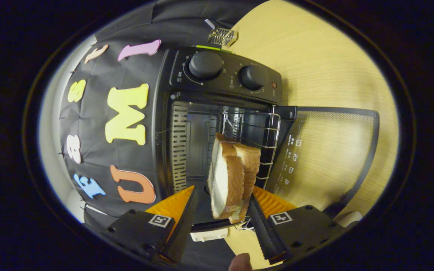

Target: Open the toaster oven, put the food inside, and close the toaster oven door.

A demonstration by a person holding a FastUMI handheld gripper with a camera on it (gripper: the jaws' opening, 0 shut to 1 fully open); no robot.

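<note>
The view is turned on its side. The black toaster oven (220, 75) stands with its door (330, 150) swung fully down onto the table, glass facing up. A stack of toast slices (230, 177) sits in the oven mouth, against the wire rack (268, 143) and half inside the cavity. My gripper (222, 192) is open around the toast. One finger (256, 214) lies along the crust on the rack side. The other finger (187, 210) stands off the white face with a visible gap.
The oven rests on a light wooden table (322, 67). Two round knobs (205, 64) sit on its control panel. A small wire object (222, 36) lies on the table beyond the oven. A person's fingertip (240, 263) shows behind the fingers.
</note>
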